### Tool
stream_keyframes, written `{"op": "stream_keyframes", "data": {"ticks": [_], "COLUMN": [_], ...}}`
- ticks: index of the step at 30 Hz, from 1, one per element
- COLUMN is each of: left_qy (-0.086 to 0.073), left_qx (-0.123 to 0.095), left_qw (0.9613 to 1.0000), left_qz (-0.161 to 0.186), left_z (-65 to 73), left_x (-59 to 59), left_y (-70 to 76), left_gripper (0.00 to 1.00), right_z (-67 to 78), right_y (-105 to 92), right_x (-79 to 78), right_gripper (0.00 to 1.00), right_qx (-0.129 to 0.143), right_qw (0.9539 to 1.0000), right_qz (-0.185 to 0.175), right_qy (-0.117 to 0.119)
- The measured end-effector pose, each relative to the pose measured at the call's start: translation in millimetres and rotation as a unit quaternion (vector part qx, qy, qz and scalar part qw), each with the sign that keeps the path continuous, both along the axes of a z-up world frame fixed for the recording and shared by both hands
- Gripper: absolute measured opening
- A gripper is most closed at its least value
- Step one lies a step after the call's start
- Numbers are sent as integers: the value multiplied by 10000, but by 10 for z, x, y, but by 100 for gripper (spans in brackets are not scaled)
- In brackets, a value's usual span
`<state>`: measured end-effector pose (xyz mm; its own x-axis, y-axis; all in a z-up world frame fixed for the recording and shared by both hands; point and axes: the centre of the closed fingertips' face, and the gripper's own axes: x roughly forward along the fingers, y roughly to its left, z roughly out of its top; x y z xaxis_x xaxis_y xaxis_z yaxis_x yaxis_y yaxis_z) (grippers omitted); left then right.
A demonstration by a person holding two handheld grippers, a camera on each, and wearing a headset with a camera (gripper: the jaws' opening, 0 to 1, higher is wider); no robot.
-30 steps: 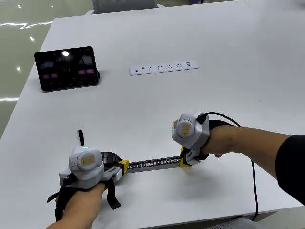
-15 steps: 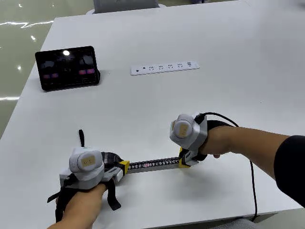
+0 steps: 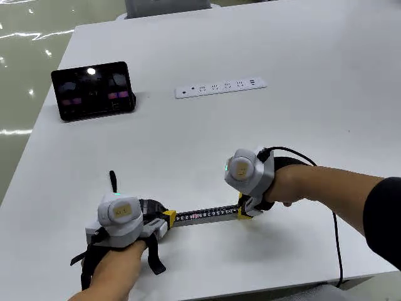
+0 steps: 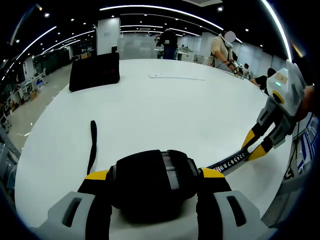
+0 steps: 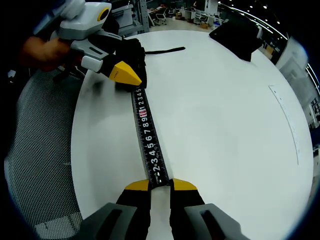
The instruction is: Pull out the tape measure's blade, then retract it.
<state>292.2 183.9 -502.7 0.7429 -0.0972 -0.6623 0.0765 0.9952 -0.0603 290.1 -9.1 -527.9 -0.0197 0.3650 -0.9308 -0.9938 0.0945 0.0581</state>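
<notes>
The black tape measure case (image 4: 152, 182) rests on the white table, with my left gripper (image 3: 164, 219) shut on it between its yellow-tipped jaws. Its black wrist strap (image 4: 92, 145) trails off to the left. The dark blade (image 5: 149, 141) with white numbers runs out flat from the case (image 5: 131, 56) to my right gripper (image 5: 161, 186), which is shut on the blade's end. In the head view the blade (image 3: 204, 214) spans the short gap between the left gripper and my right gripper (image 3: 242, 214) near the table's front edge.
A black tablet (image 3: 93, 89) stands at the back left of the table and a white power strip (image 3: 220, 87) lies behind the middle. A black cable (image 3: 335, 232) runs from the right hand off the front edge. People stand in the far background.
The stretch of blade between the two grippers is shorter now, the right gripper having come slightly closer to the case. The head camera has shifted a little.
</notes>
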Motion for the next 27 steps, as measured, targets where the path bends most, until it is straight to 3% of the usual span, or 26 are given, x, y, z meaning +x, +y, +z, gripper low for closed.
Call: {"op": "stream_keyframes", "data": {"ticks": [27], "left_qy": [12], "left_qx": [-2], "left_qw": [10000], "left_qz": [-6], "left_z": [7], "left_x": [-2], "left_y": [2], "left_gripper": [64], "right_z": [14], "right_y": [221], "right_x": [-28], "right_gripper": [10], "right_qx": [-7], "right_qw": [9999], "right_qz": [104], "right_qy": [-58]}}
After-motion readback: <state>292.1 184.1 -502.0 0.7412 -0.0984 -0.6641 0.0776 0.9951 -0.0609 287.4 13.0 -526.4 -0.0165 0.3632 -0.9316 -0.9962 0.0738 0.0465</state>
